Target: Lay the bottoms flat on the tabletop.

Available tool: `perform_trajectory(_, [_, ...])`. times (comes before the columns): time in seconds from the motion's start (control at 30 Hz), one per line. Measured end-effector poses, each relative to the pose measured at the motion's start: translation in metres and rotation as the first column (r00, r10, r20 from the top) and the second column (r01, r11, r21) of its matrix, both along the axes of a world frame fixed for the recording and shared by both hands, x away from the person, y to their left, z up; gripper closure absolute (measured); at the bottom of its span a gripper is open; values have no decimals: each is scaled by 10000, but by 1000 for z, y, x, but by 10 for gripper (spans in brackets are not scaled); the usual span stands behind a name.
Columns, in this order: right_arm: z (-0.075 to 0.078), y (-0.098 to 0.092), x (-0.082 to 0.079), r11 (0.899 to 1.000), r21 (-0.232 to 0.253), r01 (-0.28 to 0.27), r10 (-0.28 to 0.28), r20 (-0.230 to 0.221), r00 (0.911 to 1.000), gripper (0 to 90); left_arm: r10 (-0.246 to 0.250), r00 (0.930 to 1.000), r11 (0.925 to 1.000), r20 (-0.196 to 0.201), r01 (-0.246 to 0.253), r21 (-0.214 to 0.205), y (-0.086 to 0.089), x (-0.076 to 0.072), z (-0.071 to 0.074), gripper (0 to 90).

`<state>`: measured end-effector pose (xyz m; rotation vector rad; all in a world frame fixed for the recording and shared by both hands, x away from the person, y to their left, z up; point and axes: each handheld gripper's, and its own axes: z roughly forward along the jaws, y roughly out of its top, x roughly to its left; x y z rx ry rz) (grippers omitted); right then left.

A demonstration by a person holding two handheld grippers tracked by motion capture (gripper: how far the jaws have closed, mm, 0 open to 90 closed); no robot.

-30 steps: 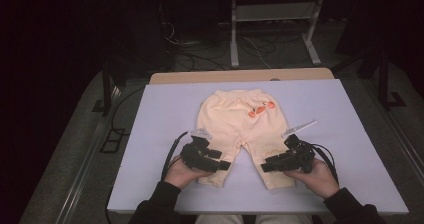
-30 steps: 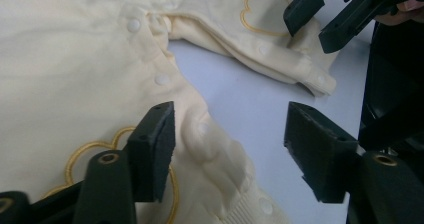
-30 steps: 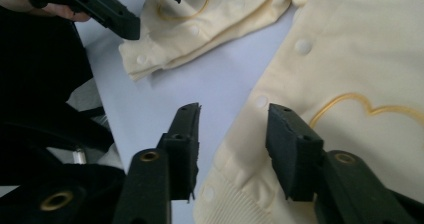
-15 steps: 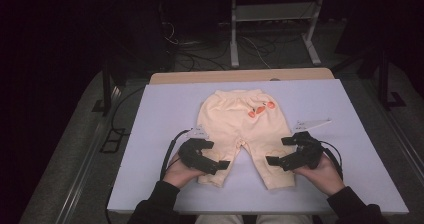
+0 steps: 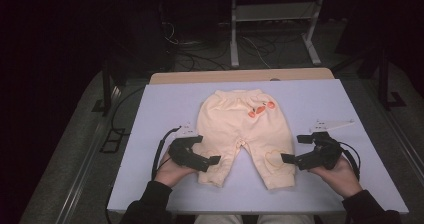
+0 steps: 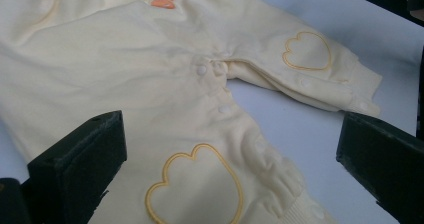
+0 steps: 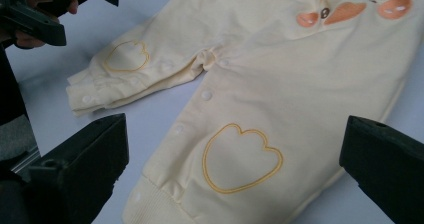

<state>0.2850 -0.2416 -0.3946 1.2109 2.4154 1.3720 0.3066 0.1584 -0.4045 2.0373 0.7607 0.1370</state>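
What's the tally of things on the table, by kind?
Pale yellow fabric baby trousers with orange appliques: 1
Black hand-held tongs, left and right, jaws open: 2
White three-cornered plates lying on the lavender table top, one by each hand: 2
Total: 5

A pale lilac desk carries a pair of cream baby trousers, spread flat near its middle with the waistband toward the far edge and both legs toward the near edge. A bare wooden strip runs along the far edge of the desk.
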Motion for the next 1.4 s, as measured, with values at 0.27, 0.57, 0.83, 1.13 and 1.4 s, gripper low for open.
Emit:
perform_trajectory(0.27, [3,-11,-5,9993,65,376,-378,251,9990,0,238,9993,9996,288,-234,-153,14,-5,3,0])
perform_trajectory(0.57, [-8,-23,-13,9973,106,732,-734,195,9971,0,565,9972,9977,500,-544,-415,30,-13,-3,0])
perform_trajectory(0.83, [-22,-34,-20,9947,146,1021,-1025,296,9943,0,1009,9920,9923,755,-948,-797,45,-20,-13,0])
perform_trajectory(1.13, [-34,-37,-23,9951,83,983,-986,551,9936,0,1234,9861,9901,1110,-1148,-807,53,-27,-18,0])
perform_trajectory(1.4, [-39,-38,-26,9965,-29,834,-829,789,9934,0,986,9837,9943,1505,-912,-555,51,-31,-22,0])
